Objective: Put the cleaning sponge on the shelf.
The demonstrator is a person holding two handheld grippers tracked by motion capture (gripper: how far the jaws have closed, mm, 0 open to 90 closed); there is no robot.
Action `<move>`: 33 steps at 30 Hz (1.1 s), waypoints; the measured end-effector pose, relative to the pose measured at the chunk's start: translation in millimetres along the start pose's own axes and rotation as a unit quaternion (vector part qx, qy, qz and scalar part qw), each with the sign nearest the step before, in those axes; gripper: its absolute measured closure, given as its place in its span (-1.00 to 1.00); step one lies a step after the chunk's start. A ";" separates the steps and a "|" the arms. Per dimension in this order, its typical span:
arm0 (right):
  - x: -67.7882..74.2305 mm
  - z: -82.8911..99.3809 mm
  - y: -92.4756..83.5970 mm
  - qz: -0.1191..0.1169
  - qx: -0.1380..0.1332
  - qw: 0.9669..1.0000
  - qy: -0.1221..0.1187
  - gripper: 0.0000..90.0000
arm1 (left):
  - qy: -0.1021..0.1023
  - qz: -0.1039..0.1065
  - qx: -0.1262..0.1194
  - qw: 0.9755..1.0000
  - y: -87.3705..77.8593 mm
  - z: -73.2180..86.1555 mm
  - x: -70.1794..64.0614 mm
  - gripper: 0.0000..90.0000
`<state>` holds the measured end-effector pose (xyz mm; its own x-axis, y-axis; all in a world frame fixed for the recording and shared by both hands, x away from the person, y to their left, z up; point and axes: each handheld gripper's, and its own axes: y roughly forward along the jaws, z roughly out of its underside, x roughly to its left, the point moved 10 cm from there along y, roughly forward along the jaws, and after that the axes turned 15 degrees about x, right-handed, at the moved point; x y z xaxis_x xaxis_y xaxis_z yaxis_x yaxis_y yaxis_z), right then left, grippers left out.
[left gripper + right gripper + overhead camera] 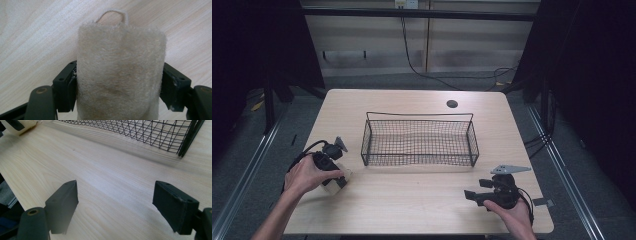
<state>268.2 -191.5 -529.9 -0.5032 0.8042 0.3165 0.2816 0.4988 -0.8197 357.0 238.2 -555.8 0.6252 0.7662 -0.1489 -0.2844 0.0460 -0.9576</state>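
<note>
loofah pad (121, 72) clamped across its width in left claw (341, 176), near tabletop (422, 200) left-front edge; long axis runs away from the jaws, cord loop (112, 14) at far end. wire basket (419, 140) sits centre, bare wood all around. right claw (120, 205) spread wide, holding nothing, front-right.

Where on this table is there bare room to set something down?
Bare wood runs along the near edge between the left tongs and right tongs, and behind the basket up to the hole. The near-left corner is crowded: hand and sponge.
</note>
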 end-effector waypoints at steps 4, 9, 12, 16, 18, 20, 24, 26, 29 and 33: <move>-0.6 0.2 0.0 0.000 0.001 1.000 0.003 -0.55 | -0.008 -0.015 -0.002 1.000 -1.5 1.2 3.5 -0.39; -0.5 0.2 0.2 0.000 0.002 1.000 0.003 -0.55 | -0.007 -0.005 -0.008 1.000 -7.1 4.4 3.2 -0.39; -0.4 0.5 0.3 0.000 0.003 1.000 0.004 -0.55 | -0.006 -0.002 -0.011 1.000 -9.4 6.1 2.5 -0.39; -0.4 0.6 0.4 0.000 0.003 1.000 0.003 -0.55 | -0.010 0.006 -0.024 1.000 -16.0 7.6 2.2 -0.38; -0.4 0.6 0.3 0.000 0.003 1.000 0.004 -0.55 | -0.007 0.011 -0.030 0.999 -19.3 7.9 0.3 -0.38; -0.6 0.6 0.4 0.000 0.003 1.000 0.005 -0.55 | -0.004 0.017 -0.033 0.999 -23.1 9.6 -2.3 -0.38; -0.6 0.6 0.6 0.000 0.004 1.000 0.005 -0.55 | -0.004 0.030 -0.054 0.998 -31.4 10.0 -5.3 -0.38; -0.1 0.8 0.1 -0.001 0.003 1.000 0.004 -0.55 | -0.005 0.029 -0.058 0.998 -33.6 11.5 -6.0 -0.38; -0.7 0.9 0.0 0.000 0.003 1.000 0.005 -0.55 | 0.000 0.037 -0.064 0.997 -37.7 14.7 -8.1 -0.38; 0.1 0.8 0.4 -0.001 0.004 1.000 0.006 -0.55 | 0.001 0.043 -0.071 0.997 -44.5 17.9 -6.7 -0.38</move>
<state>267.5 -191.5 -530.6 -0.4947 0.8064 0.3240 0.2742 0.4986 -0.8223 352.4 242.5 -507.8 0.6046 0.7622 -0.2314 -0.2301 -0.1110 -0.9668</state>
